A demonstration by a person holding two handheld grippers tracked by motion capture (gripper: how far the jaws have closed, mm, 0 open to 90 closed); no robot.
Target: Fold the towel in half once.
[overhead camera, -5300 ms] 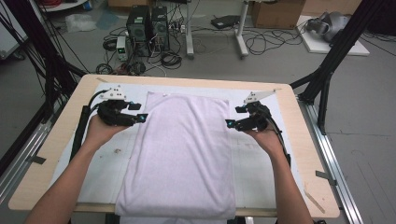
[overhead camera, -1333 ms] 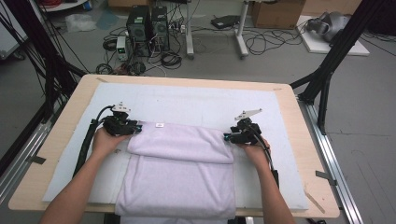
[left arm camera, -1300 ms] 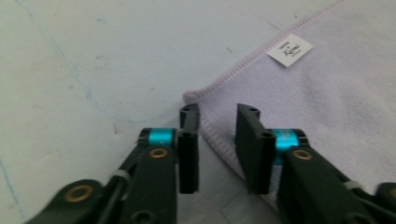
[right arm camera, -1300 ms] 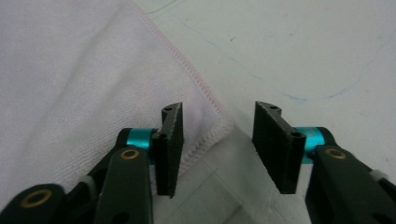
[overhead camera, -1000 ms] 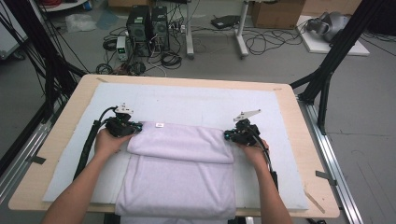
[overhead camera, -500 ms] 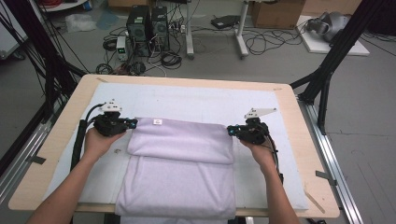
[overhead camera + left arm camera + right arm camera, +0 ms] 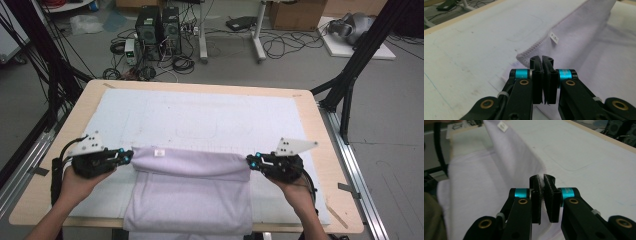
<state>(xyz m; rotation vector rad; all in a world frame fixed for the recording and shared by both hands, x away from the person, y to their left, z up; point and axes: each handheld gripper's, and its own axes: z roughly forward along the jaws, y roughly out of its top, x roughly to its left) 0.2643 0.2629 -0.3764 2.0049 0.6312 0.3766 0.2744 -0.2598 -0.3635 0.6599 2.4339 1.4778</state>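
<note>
The towel [image 7: 187, 192] is pinched at 2 corners by the left gripper [image 7: 543, 61] and right gripper [image 7: 543, 180], held taut so the fold stays even.

Wooden worktop [image 7: 310, 120] covered by a white mat [image 7: 200, 117] with faint drawn outlines. On the floor beyond: two black computer towers [image 7: 159, 25], tangled cables [image 7: 280, 47], a cardboard box [image 7: 295, 14]. Black frame struts [image 7: 357, 60] stand at right.

Black left claw [image 7: 543, 58], teal collars, brass screws, grey plate, black cable
</note>
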